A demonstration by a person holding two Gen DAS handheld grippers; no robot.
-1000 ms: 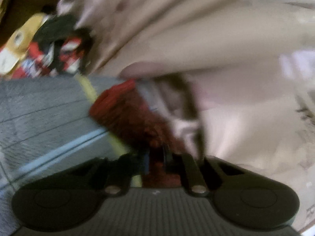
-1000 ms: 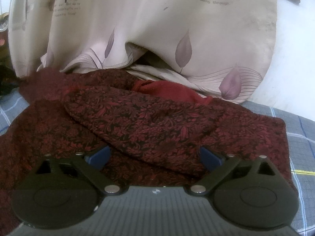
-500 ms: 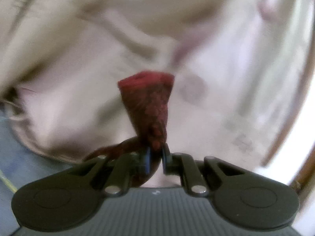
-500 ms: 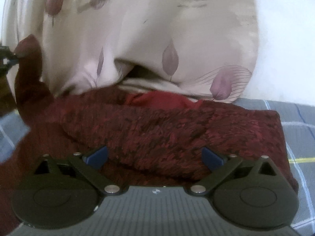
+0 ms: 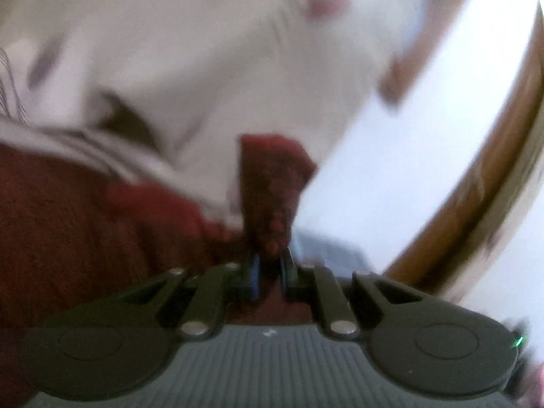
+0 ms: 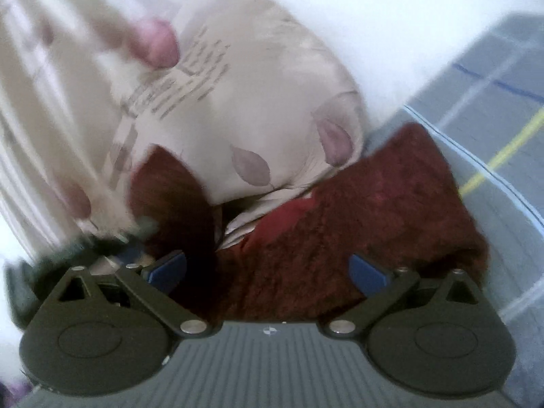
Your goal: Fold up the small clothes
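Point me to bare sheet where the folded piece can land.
Bare plaid sheet shows right of the dark red garment, bordered by the white wall. The far side is crowded by the cream leaf-print curtain, which overlaps the garment.

My left wrist view sits low and very close over the dark red garment (image 5: 61, 224), looking along my claw at the leaf-print curtain (image 5: 190, 54) behind it. My right wrist view, tilted, faces that same curtain (image 6: 258, 102) across the same garment (image 6: 357, 238).
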